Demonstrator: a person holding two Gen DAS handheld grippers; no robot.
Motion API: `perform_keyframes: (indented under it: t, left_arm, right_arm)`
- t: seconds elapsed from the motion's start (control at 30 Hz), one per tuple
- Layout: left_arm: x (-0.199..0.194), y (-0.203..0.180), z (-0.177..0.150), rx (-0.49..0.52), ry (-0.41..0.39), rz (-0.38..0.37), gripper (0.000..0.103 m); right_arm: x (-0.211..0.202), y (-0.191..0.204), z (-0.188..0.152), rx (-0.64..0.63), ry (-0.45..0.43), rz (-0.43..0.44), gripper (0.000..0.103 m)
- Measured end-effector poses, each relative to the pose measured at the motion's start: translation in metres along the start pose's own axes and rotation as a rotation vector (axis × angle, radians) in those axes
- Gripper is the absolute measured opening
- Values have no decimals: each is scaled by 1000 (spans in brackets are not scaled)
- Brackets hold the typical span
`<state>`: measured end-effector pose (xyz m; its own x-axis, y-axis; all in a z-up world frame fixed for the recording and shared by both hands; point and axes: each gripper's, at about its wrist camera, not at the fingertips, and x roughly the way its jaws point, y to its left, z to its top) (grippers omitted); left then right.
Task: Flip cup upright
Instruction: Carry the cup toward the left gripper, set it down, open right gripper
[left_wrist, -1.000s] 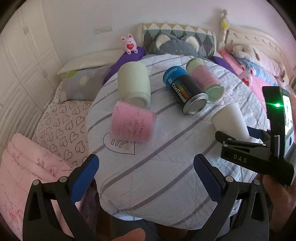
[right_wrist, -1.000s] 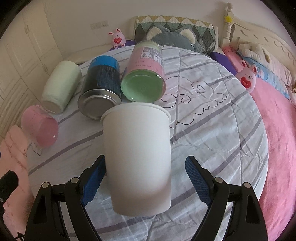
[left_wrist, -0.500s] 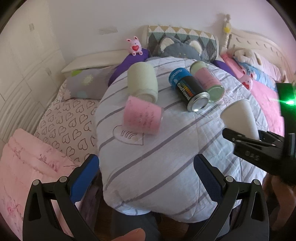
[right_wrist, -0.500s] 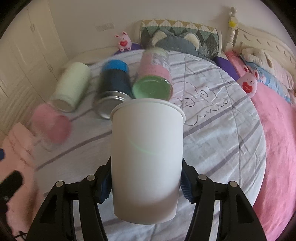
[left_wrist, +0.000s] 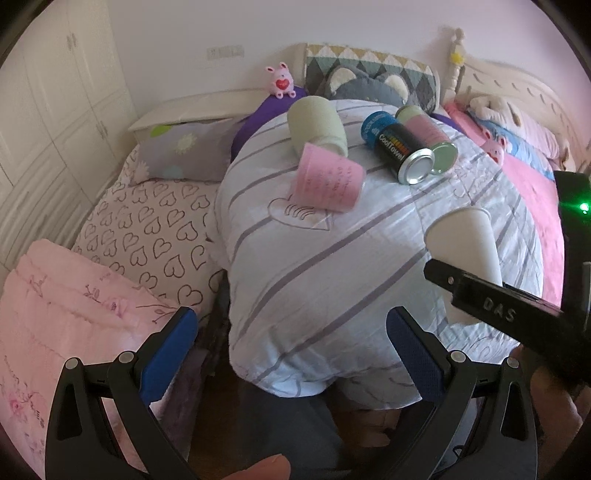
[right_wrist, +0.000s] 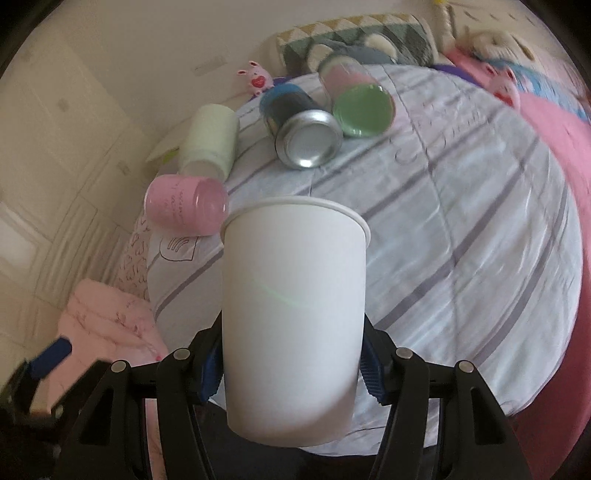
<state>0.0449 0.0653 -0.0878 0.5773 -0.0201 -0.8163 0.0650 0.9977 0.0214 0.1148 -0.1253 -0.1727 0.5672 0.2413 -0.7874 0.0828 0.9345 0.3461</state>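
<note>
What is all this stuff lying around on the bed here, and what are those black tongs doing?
white cup: 1, white, clamped by the right tongs, held above the striped quilt
pink cup: 1, pink with writing, on its side on the quilt
green cup: 1, pale green, on its side behind the pink cup
CoolTowel can: 1, black with blue cap end, on its side
pink-and-green canister: 1, on its side beside the can
striped quilt: 1, white with grey stripes
pink bunny toy: 1, by the headboard
left tongs: 1, black with blue pads, open, empty
right tongs: 1, black with blue pads, shut on the white cup
</note>
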Motion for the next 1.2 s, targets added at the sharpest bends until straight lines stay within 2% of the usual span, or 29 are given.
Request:
perform_keyframes:
  t: [0.13,0.17,0.2,0.33,0.37,0.67,0.9,1.0,1.2]
  left_arm:
    - [-1,7,-2,-7,-1,-14,103]
    - [-1,7,-3,-7,-2,-17,103]
    - [-2,6,-3,-5,-3,-22,103]
    - [-8,2,-5,12,-11,-40,103]
    - [-11,0,-6,18,-15,-42,103]
    - [-43,-22,-9,30,-71,-47,103]
    - [-79,-52,-13,26,-128,-28,103]
    - [-90,-65,-14,12,-135,-20,103]
    - [-105,-92,-14,10,-150,-14,103]
  right_arm:
    - [9,11,-3,7,2,-23,63]
    - [11,12,-5,12,11,-15,72]
    - [11,12,-5,15,11,-11,91]
    - [1,10,-8,4,-12,-20,95]
    - [-5,11,-8,-1,-27,-23,103]
    - [-79,11,-16,-99,-165,-66,103]
    - [-154,0,-25,-218,-346,-157,103]
    - [-174,-7,-29,-253,-397,-187,103]
    - [-192,-28,-32,-272,-441,-196,103]
